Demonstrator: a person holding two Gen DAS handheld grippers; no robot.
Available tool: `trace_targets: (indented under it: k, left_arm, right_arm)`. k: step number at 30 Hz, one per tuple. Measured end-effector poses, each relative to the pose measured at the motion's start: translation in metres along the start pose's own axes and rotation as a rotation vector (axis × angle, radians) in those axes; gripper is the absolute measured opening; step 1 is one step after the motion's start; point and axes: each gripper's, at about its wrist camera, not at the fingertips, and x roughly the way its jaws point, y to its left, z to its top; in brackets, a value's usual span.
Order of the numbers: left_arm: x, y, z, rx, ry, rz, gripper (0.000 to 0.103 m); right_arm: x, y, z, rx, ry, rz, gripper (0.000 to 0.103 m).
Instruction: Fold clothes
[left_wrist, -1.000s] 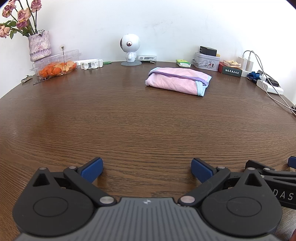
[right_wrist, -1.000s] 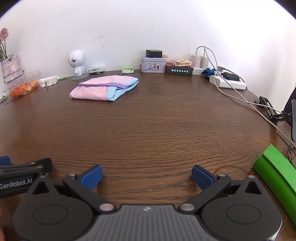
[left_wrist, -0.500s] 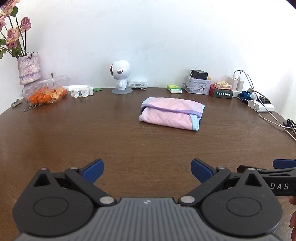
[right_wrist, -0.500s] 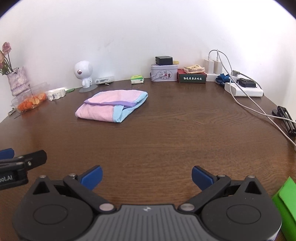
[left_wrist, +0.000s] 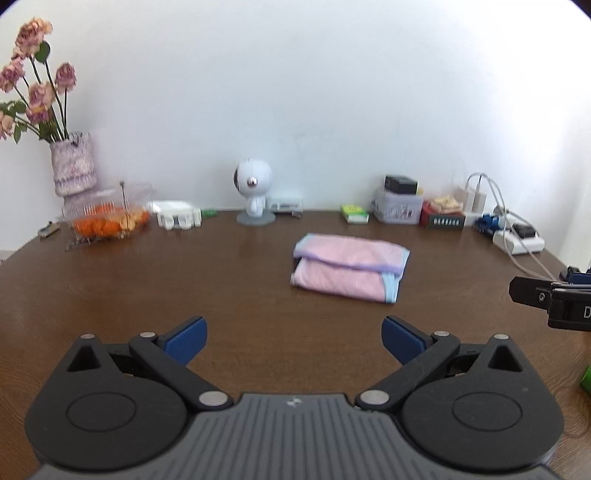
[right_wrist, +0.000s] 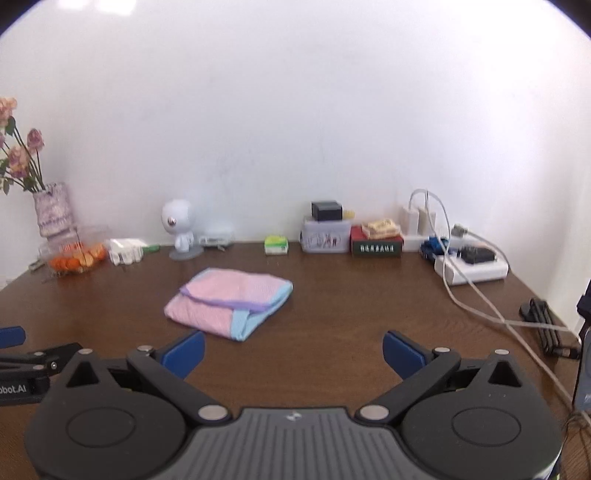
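A folded pink garment (left_wrist: 351, 266) with light-blue and purple trim lies flat on the brown wooden table (left_wrist: 147, 295), toward the back. The same pink garment (right_wrist: 229, 301) sits left of centre in the right wrist view. My left gripper (left_wrist: 293, 338) is open, well short of the garment, with nothing between its blue pads. My right gripper (right_wrist: 293, 352) is also open and empty, near the table's front. Each gripper's tip shows at the edge of the other's view.
Along the wall stand a vase of dried flowers (left_wrist: 72, 166), a clear box of orange fruit (left_wrist: 107, 218), a white robot figure (left_wrist: 253, 195), a tin (right_wrist: 327, 236), small boxes (right_wrist: 376, 243) and a power strip with cables (right_wrist: 471, 266). Cables trail over the table's right side.
Both grippers have tilted upward and drawn back, so more of the wall shows and the garment sits lower in view. The green object has left the right wrist view. Both stay open.
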Motion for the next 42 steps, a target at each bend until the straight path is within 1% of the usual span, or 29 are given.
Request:
trace_targets:
  k: [4, 6, 8, 10, 11, 12, 14, 16, 18, 19, 20, 22, 24, 26, 27, 29, 30, 31, 34, 36, 37, 38, 39, 41, 42]
  left_arm:
    - [-0.060, 0.017, 0.067, 0.059, -0.170, 0.045, 0.103]
    - [-0.090, 0.026, 0.100, 0.089, -0.255, 0.067, 0.103]
    - [-0.120, 0.034, 0.134, 0.118, -0.340, 0.089, 0.103]
    - [-0.164, 0.043, 0.169, 0.154, -0.437, 0.140, 0.103]
    - [-0.188, 0.049, 0.187, 0.167, -0.472, 0.164, 0.103]
    - [-0.212, 0.056, 0.204, 0.179, -0.503, 0.186, 0.103]
    - [-0.260, 0.068, 0.232, 0.187, -0.555, 0.226, 0.103]
    - [-0.309, 0.080, 0.259, 0.192, -0.605, 0.266, 0.103]
    - [-0.353, 0.088, 0.279, 0.165, -0.644, 0.285, 0.103]
    - [-0.370, 0.091, 0.286, 0.150, -0.642, 0.270, 0.103]
    - [-0.381, 0.092, 0.290, 0.149, -0.625, 0.238, 0.103]
    - [-0.394, 0.092, 0.293, 0.151, -0.596, 0.173, 0.103]
    - [-0.391, 0.090, 0.287, 0.142, -0.576, 0.117, 0.103]
    - [-0.370, 0.089, 0.268, 0.112, -0.536, 0.051, 0.103]
    - [-0.350, 0.086, 0.252, 0.095, -0.503, 0.010, 0.103]
    - [-0.306, 0.078, 0.208, 0.046, -0.451, -0.066, 0.103]
    - [-0.284, 0.071, 0.177, 0.033, -0.418, -0.082, 0.103]
    - [-0.262, 0.064, 0.144, 0.023, -0.382, -0.090, 0.103]
    - [-0.197, 0.042, 0.044, -0.005, -0.273, -0.117, 0.103]
    - [-0.164, 0.022, -0.018, -0.012, -0.190, -0.122, 0.103]
    - [-0.155, 0.012, -0.044, -0.013, -0.166, -0.120, 0.103]
    - [-0.147, 0.004, -0.066, -0.007, -0.147, -0.109, 0.103]
    - [-0.145, 0.001, -0.085, 0.016, -0.148, -0.094, 0.103]
    - [-0.139, -0.008, -0.100, 0.038, -0.130, -0.039, 0.103]
    - [-0.136, -0.012, -0.105, 0.047, -0.119, -0.011, 0.103]
  right_arm:
    - [-0.052, 0.000, 0.071, -0.024, -0.207, -0.017, 0.103]
    - [-0.088, -0.004, 0.116, 0.027, -0.336, -0.036, 0.103]
    - [-0.127, -0.008, 0.160, 0.093, -0.458, -0.036, 0.103]
    - [-0.168, -0.009, 0.201, 0.149, -0.562, -0.048, 0.103]
    - [-0.189, -0.007, 0.218, 0.163, -0.608, -0.054, 0.103]
    - [-0.209, -0.005, 0.236, 0.175, -0.642, -0.063, 0.103]
    - [-0.252, 0.002, 0.269, 0.183, -0.681, -0.067, 0.103]
    - [-0.292, 0.013, 0.296, 0.140, -0.709, -0.065, 0.103]
    - [-0.334, 0.025, 0.320, 0.082, -0.744, -0.075, 0.103]
    - [-0.353, 0.030, 0.326, 0.060, -0.770, -0.086, 0.103]
    - [-0.368, 0.034, 0.329, 0.042, -0.789, -0.098, 0.103]
    - [-0.391, 0.037, 0.333, 0.009, -0.795, -0.106, 0.103]
    - [-0.397, 0.034, 0.325, -0.007, -0.774, -0.072, 0.103]
    - [-0.389, 0.029, 0.309, -0.032, -0.722, -0.032, 0.103]
    - [-0.375, 0.029, 0.291, -0.061, -0.689, -0.017, 0.103]
    - [-0.348, 0.027, 0.254, -0.115, -0.624, 0.011, 0.103]
    - [-0.329, 0.023, 0.229, -0.123, -0.598, 0.014, 0.103]
    - [-0.311, 0.018, 0.200, -0.116, -0.571, 0.023, 0.103]
    - [-0.257, 0.002, 0.107, -0.095, -0.515, 0.102, 0.103]
    - [-0.228, -0.003, 0.046, -0.120, -0.478, 0.108, 0.103]
    - [-0.218, -0.001, 0.013, -0.112, -0.464, 0.100, 0.103]
    - [-0.207, 0.001, -0.018, -0.105, -0.441, 0.093, 0.103]
    - [-0.194, 0.003, -0.038, -0.101, -0.378, 0.087, 0.103]
    - [-0.166, 0.008, -0.076, -0.095, -0.251, 0.076, 0.103]
    - [-0.147, 0.014, -0.090, -0.103, -0.181, 0.071, 0.103]
